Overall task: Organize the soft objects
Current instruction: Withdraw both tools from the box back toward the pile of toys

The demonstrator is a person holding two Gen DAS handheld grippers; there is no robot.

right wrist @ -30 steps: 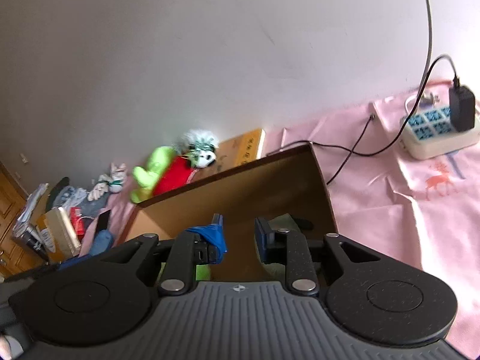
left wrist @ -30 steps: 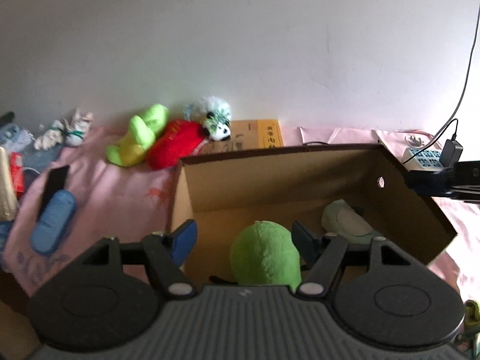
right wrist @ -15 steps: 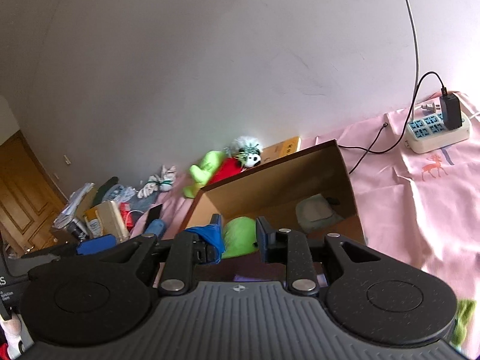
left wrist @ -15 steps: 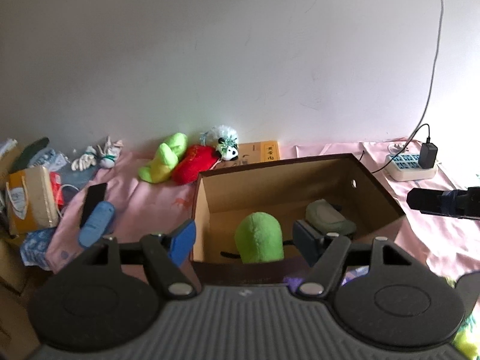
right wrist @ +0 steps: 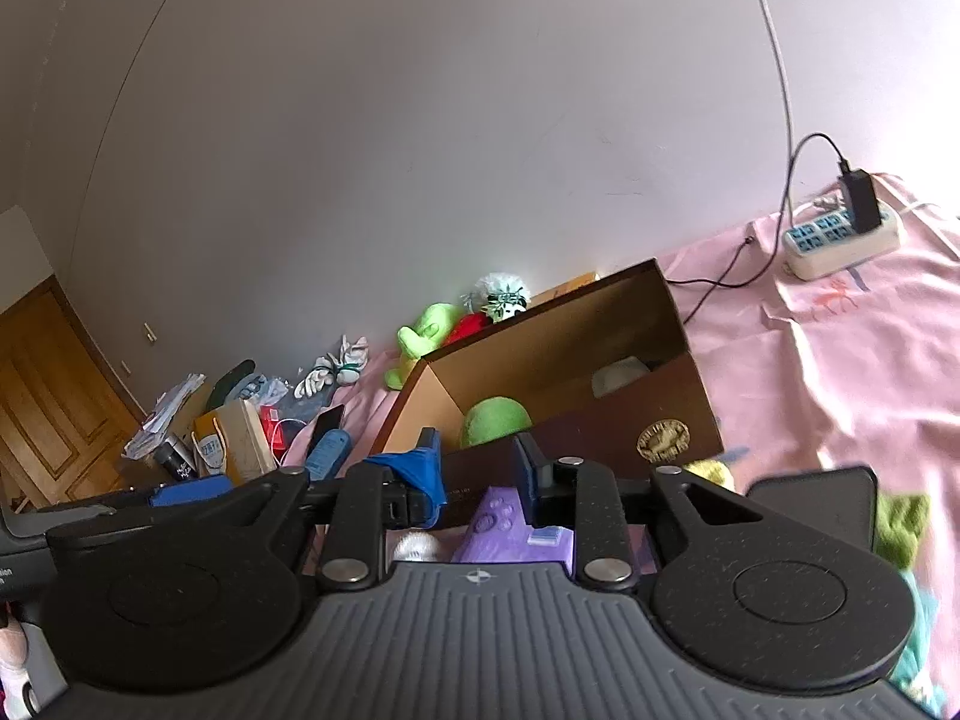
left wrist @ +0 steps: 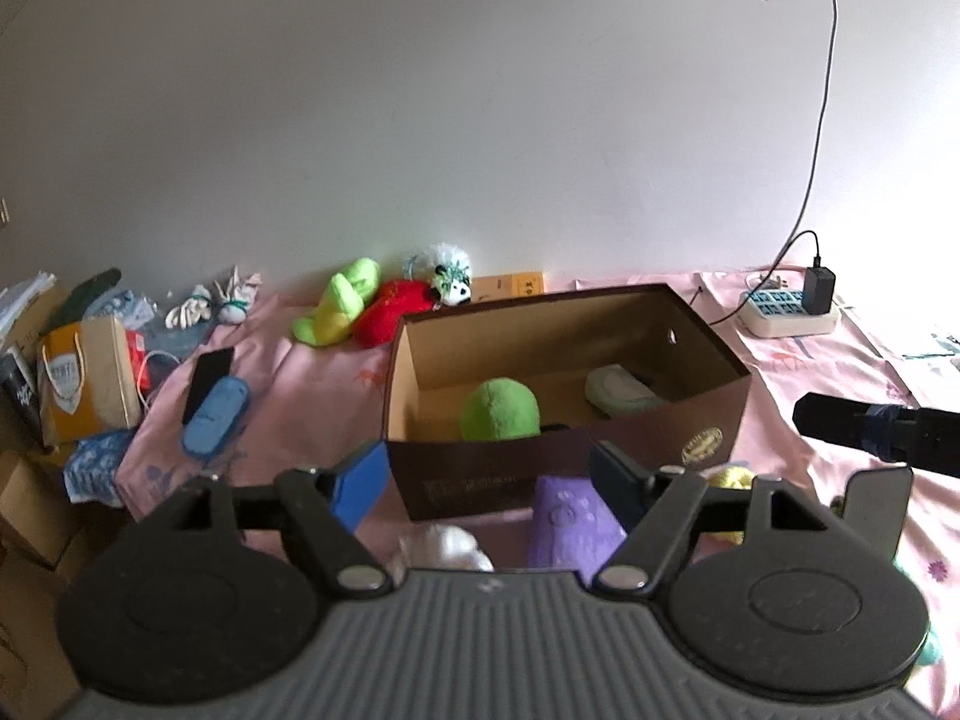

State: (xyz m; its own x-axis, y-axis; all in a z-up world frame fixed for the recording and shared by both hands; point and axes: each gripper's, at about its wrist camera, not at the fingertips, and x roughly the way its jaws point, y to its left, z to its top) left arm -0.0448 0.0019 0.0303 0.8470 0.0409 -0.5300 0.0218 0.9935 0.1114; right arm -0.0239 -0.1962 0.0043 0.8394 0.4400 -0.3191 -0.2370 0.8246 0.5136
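On the pink bed sheet (left wrist: 312, 378) stands the cardboard box (left wrist: 564, 468) — a green plush (left wrist: 498, 411) lies inside, a purple plush (left wrist: 570, 519) just before its near wall. Left gripper (left wrist: 489, 483) has just been spreading, nothing between its jaws — right gripper (right wrist: 477, 480) is nearly clenched, holding nothing.

The box (left wrist: 564, 474) is matt brown cardboard. The green toy (left wrist: 499, 409) inside is fuzzy plush. The pink sheet (left wrist: 798, 378) is creased cloth. The door (right wrist: 54, 396) is glossy wood. The power strip (left wrist: 787, 312) is smooth plastic.
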